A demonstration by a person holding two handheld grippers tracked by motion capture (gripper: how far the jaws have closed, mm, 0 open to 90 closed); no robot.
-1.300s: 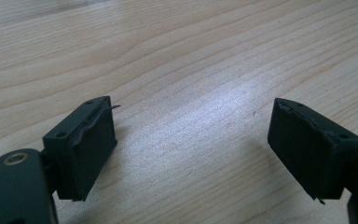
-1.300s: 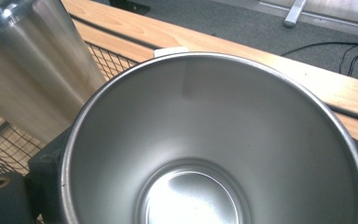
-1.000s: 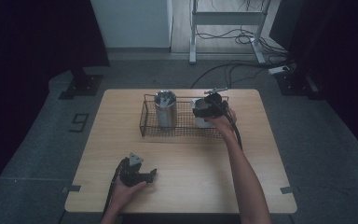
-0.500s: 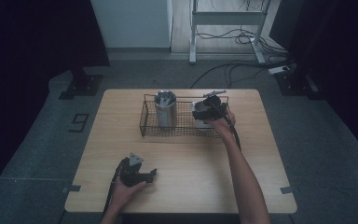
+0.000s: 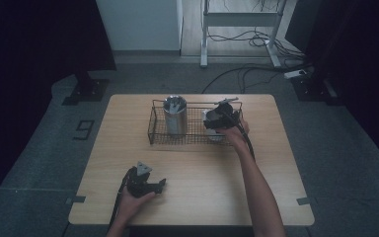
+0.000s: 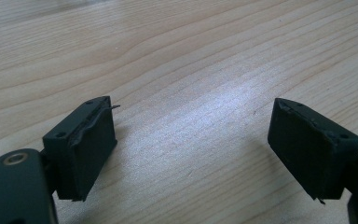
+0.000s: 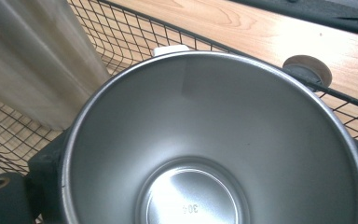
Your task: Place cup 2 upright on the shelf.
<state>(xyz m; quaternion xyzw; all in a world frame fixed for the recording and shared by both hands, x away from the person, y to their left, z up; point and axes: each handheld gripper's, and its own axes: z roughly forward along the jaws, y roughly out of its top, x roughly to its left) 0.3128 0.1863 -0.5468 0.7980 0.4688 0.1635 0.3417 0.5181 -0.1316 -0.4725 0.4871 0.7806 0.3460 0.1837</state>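
Observation:
A black wire basket (image 5: 158, 129) stands at the back of the wooden table (image 5: 276, 163). A tall steel canister (image 5: 175, 116) stands upright in its left half. My right gripper (image 5: 218, 121) is over the basket's right end, shut on a steel cup (image 5: 210, 127). In the right gripper view the cup (image 7: 205, 140) is seen from above, empty, with a black jaw on either side of its rim, and the canister (image 7: 42, 60) is blurred at the upper left. My left gripper (image 5: 145, 183) rests on the table near the front edge. Its jaws (image 6: 191, 144) stand wide open over bare wood.
The basket's mesh wall (image 7: 121, 28) runs close behind the cup, with a small white tag (image 7: 170, 49) at the cup's far rim. A round disc (image 7: 307, 69) sits by the basket's top wire. A cable trails from each gripper.
The right gripper with the cup has shifted only slightly at the basket's right end. The left gripper has stayed where it was.

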